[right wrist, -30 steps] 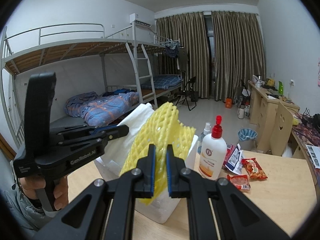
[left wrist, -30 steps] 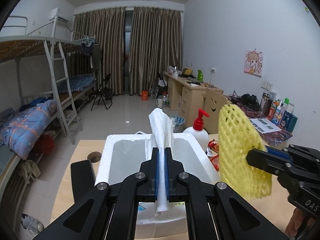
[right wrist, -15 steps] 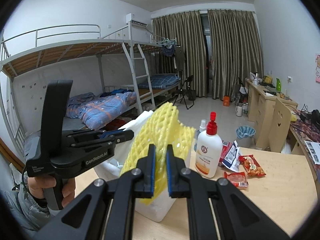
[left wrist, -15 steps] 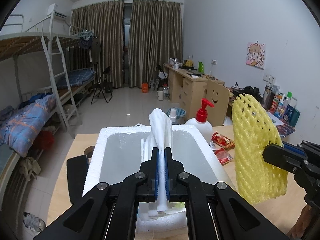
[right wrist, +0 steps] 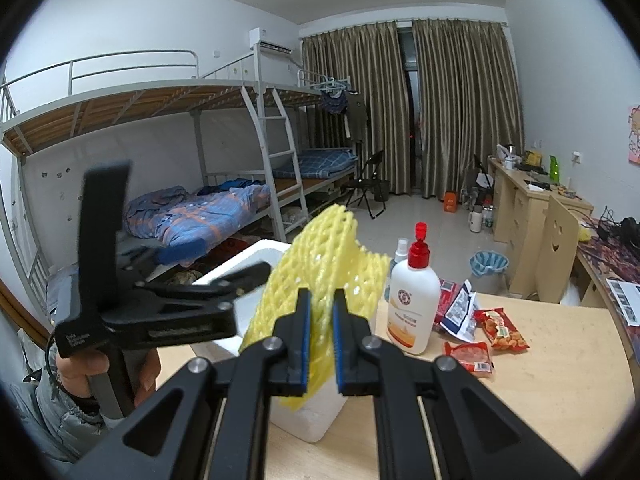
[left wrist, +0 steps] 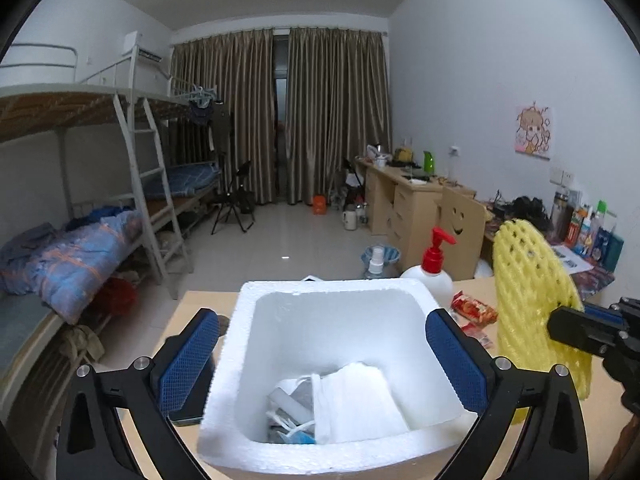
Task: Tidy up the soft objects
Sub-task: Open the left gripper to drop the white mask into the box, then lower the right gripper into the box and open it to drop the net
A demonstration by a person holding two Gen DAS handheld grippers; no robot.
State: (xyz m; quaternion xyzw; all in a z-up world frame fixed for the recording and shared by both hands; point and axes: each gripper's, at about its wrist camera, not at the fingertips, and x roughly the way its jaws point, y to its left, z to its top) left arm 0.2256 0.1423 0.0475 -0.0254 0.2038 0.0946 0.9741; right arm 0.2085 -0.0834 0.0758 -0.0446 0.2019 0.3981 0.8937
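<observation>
On the far left of the right wrist view, only part of a person's hand (right wrist: 100, 372) and a grey sleeve show around the handle of the left gripper (left wrist: 322, 356), and that gripper's print is blurred past reading. In the left wrist view a dark flat thing (left wrist: 186, 418) lies half hidden under the left finger; I cannot tell what it is. The small items at the bottom of the foam box (left wrist: 244, 364) are partly covered and hard to sort out (something with blue and white loops shows there).

The surface is a light wooden table (right wrist: 560, 364) in a dormitory room: bunk beds (right wrist: 224, 216) with blue bedding along the left wall, brown curtains (left wrist: 280, 116) at the far end, pale desks (left wrist: 412, 200) on the right.

The left gripper's jaws are opening, spread wide on either side of the white foam box with nothing between the pads. A folded white cloth (left wrist: 356, 404) lies inside the box, against its right wall, on top of the small items. To the right, the right gripper (right wrist: 320, 344) is clamped on a yellow foam net (right wrist: 320, 268), held upright above the table just beside the box. Further right stand a white pump bottle (right wrist: 412, 308) with a red top and several snack packets (right wrist: 500, 328).
</observation>
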